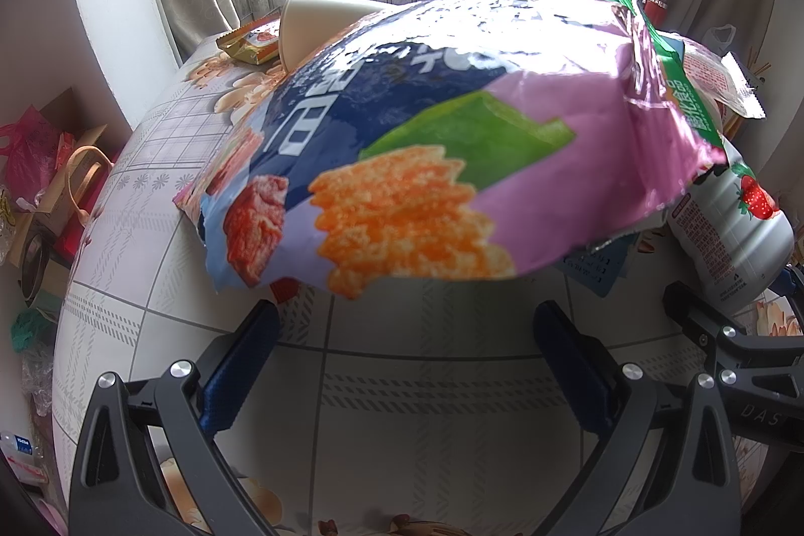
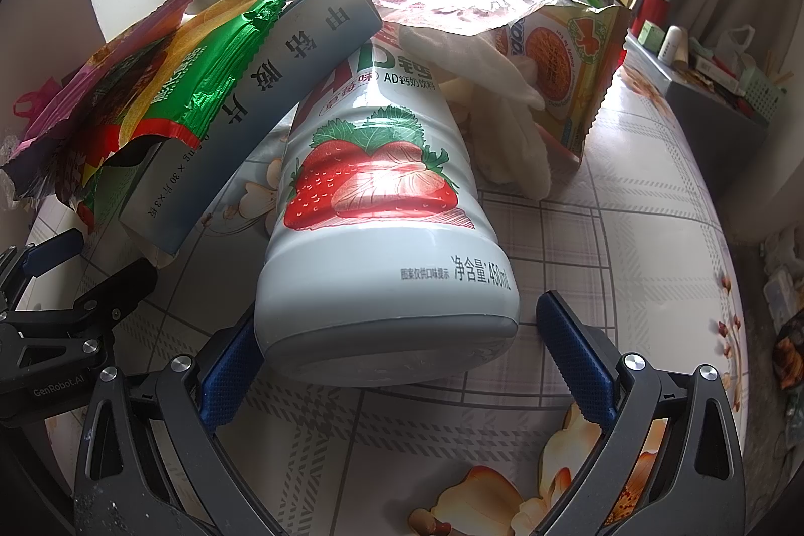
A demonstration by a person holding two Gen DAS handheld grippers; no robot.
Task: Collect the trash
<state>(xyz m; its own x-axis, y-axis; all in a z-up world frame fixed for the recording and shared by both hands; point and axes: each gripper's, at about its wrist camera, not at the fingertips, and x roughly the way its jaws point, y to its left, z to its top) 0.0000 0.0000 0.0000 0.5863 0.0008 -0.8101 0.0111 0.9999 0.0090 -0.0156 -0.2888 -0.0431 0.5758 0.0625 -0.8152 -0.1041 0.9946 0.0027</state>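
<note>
Left gripper [image 1: 404,337]: jaws wide open, empty, below snack bag [image 1: 452,134]
Right gripper [image 2: 399,345]: jaws open, straddling lying strawberry bottle [image 2: 382,224]

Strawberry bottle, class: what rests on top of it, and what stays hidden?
A grey medicine box leans across the strawberry bottle, and a white glove drapes its far end. The bottle's cap is covered, so unseen.

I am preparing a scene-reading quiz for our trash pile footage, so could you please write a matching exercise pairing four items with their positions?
Items:
1. strawberry bottle
2. grey box
3. purple snack bag
4. white cloth

Positions:
A. propped on the bottle's upper part
B. lying on its side between the right gripper's open fingers
C. just ahead of the open left gripper
D. crumpled beyond the bottle

Pairs: 1-B, 2-A, 3-C, 4-D
</note>
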